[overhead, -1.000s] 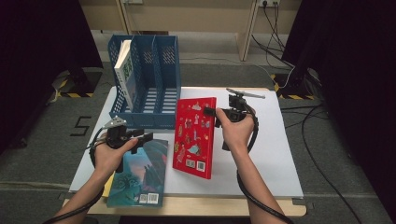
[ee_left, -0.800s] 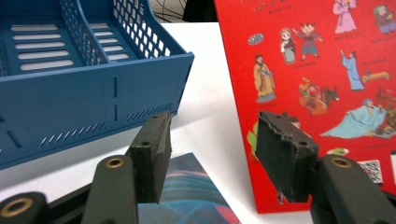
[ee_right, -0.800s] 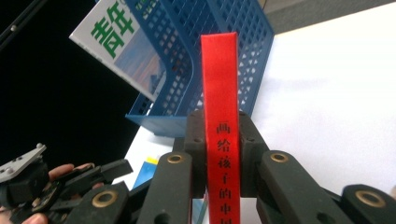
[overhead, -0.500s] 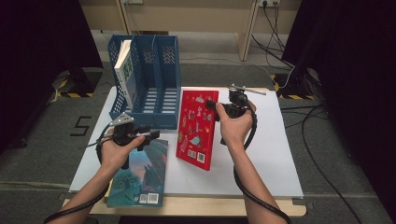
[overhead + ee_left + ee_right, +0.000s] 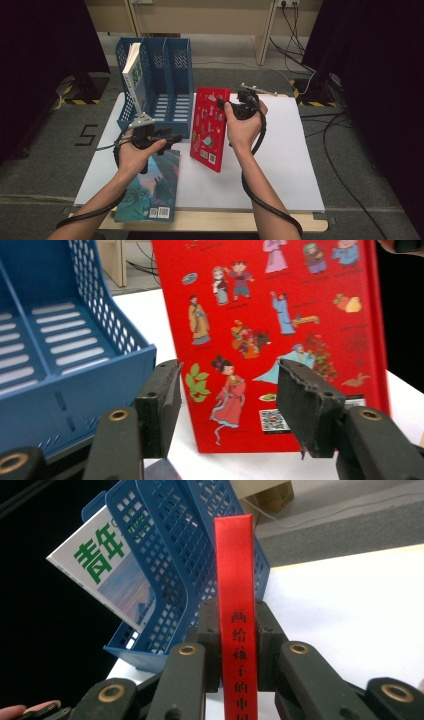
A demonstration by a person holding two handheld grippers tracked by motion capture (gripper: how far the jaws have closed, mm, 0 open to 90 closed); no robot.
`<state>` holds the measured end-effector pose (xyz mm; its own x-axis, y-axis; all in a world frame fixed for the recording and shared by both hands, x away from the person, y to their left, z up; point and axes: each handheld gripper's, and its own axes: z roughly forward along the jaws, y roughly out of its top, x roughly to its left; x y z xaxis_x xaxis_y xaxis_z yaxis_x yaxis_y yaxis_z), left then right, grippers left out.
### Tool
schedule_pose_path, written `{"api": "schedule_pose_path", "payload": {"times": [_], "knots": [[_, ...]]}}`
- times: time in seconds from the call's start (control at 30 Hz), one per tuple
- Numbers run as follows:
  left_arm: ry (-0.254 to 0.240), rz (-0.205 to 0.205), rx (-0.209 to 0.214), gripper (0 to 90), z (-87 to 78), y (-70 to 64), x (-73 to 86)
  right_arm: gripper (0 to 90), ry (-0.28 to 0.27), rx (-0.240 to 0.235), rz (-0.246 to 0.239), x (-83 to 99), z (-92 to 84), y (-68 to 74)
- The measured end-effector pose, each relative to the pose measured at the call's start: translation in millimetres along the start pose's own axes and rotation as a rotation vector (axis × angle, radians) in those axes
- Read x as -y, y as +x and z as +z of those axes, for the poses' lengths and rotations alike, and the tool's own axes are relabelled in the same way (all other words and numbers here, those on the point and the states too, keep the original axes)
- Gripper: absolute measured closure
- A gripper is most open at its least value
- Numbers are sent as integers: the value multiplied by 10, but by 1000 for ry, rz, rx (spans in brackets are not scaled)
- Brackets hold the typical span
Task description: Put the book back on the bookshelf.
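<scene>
A red picture book [image 5: 209,127] stands tilted on its lower edge on the white table top [image 5: 280,165]. My right gripper [image 5: 223,106] is shut on its upper edge; in the right gripper view the pads [image 5: 262,630] clamp the red spine [image 5: 232,555]. My left gripper [image 5: 170,136] hovers over a teal book [image 5: 150,192] lying flat at the front left. Its jaws point at the red cover [image 5: 260,305]. The left gripper [image 5: 227,390] is open; its jaws have just been opening, with nothing between them.
A blue file rack [image 5: 165,60] stands at the back left, with a white book with green lettering [image 5: 134,70] leaning in its left slot. The rack's front wall [image 5: 60,340] is close to my left jaw. Bare table lies to the right.
The red book has been raised from lying flat to standing on its lower edge, held by the right gripper. The left gripper has lifted and moved right, off the teal book.
</scene>
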<state>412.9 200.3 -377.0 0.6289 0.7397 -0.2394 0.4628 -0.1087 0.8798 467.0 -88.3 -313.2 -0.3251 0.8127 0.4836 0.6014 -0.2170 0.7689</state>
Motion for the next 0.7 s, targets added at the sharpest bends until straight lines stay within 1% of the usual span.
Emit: {"api": "schedule_pose_path", "payload": {"times": [0.1, 0.13, 0.2, 0.3, 0.5, 0.7], "knots": [[0, 10, 1, 424, 14, -17, -24, 791, -7, 8, -9, -13, 22, 18], [-1, 12, 2, 423, 21, -21, -31, 791, -4, 6, 0, -15, 25, 27], [-4, 15, 2, 421, 30, -32, -46, 791, -9, 9, -3, -17, 39, 32], [-7, 10, 16, 418, 44, -56, -70, 791, -13, 13, 2, -18, 51, 38], [-7, 29, 28, 415, 92, -120, -121, 790, -15, 19, -1, -29, 55, 54], [-7, 47, 30, 414, 141, -161, -170, 790, -36, 33, -15, -64, 48, 73]]}}
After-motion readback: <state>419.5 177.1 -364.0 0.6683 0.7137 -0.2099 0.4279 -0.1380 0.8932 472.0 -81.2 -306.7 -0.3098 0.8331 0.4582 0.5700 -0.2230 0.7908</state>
